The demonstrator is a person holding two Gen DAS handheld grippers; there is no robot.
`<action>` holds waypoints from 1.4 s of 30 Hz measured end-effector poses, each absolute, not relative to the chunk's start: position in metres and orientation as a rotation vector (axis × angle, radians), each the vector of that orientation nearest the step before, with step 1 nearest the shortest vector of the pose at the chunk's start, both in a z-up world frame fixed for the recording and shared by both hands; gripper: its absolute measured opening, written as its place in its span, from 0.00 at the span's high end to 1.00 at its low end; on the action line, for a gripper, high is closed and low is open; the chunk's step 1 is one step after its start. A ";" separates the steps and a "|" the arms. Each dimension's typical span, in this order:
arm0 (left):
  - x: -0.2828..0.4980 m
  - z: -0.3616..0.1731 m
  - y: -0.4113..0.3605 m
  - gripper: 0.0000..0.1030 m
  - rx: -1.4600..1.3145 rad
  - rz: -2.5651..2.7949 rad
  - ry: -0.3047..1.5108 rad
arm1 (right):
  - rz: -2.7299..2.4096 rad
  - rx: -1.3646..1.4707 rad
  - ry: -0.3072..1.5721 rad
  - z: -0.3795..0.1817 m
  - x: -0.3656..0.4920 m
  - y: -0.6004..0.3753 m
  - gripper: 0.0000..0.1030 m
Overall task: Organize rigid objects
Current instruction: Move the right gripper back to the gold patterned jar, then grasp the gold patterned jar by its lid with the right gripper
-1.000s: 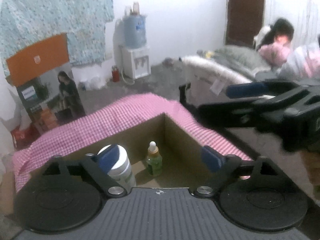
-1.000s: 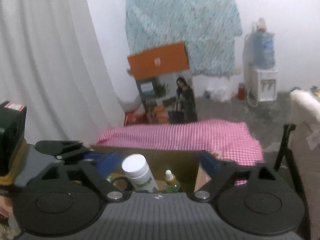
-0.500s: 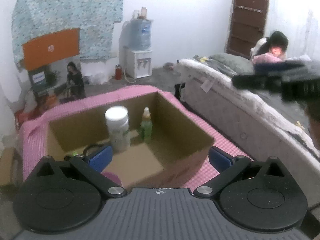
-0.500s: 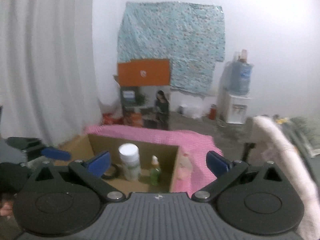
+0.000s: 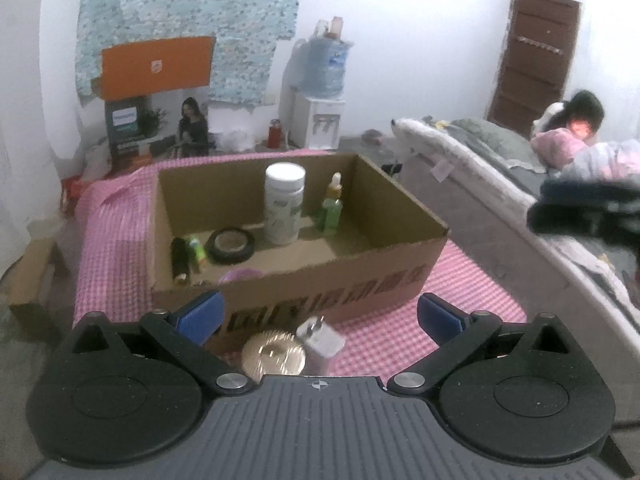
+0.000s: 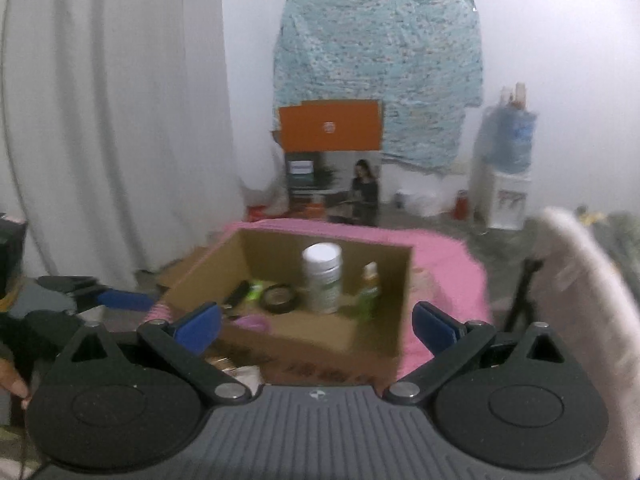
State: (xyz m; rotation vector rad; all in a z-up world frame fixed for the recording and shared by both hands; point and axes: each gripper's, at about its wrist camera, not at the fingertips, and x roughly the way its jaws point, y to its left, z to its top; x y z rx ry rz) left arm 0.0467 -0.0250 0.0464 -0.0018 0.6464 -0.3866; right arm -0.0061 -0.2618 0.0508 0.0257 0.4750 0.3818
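Cardboard box [image 5: 328, 292] of brown corrugated board, open-topped, on a pink-and-white checked cloth [image 5: 112, 248], with both grippers spread wide and holding nothing.

Left gripper [image 5: 318, 316] hangs short of the box's printed front wall; just before that wall lie a round gold ribbed disc [image 5: 273, 356] and a white plug adapter [image 5: 322, 342], touching or nearly so. Right gripper [image 6: 316, 322] faces a box corner. A grey mattress [image 5: 480, 216] flanks the cloth. Inside the box stand a white-capped white plastic jar [image 5: 284, 204] and a small green dropper bottle [image 5: 331, 210], beside a black tape roll [image 5: 231, 245], a black tube [image 5: 179, 258], a green tube [image 5: 197, 254] and something purple [image 5: 239, 276], blurred.
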 end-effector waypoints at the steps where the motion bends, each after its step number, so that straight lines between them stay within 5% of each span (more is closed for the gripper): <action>1: 0.043 0.043 -0.024 0.00 -0.001 -0.382 0.650 | 0.389 0.043 0.480 0.042 -0.008 -0.258 0.00; 23: 0.065 -0.028 -0.024 0.06 0.156 -0.344 0.722 | 0.364 0.238 0.637 -0.041 0.026 -0.205 0.00; 26: 0.071 -0.034 -0.023 0.08 0.162 -0.349 0.735 | 0.370 0.223 0.649 -0.047 0.033 -0.198 0.06; 33: 0.086 -0.047 -0.019 0.26 0.147 -0.371 0.784 | 0.373 0.182 0.696 -0.061 0.055 -0.180 0.38; 42: 0.098 -0.056 -0.017 0.40 0.117 -0.416 0.809 | 0.394 0.125 0.739 -0.075 0.070 -0.165 0.47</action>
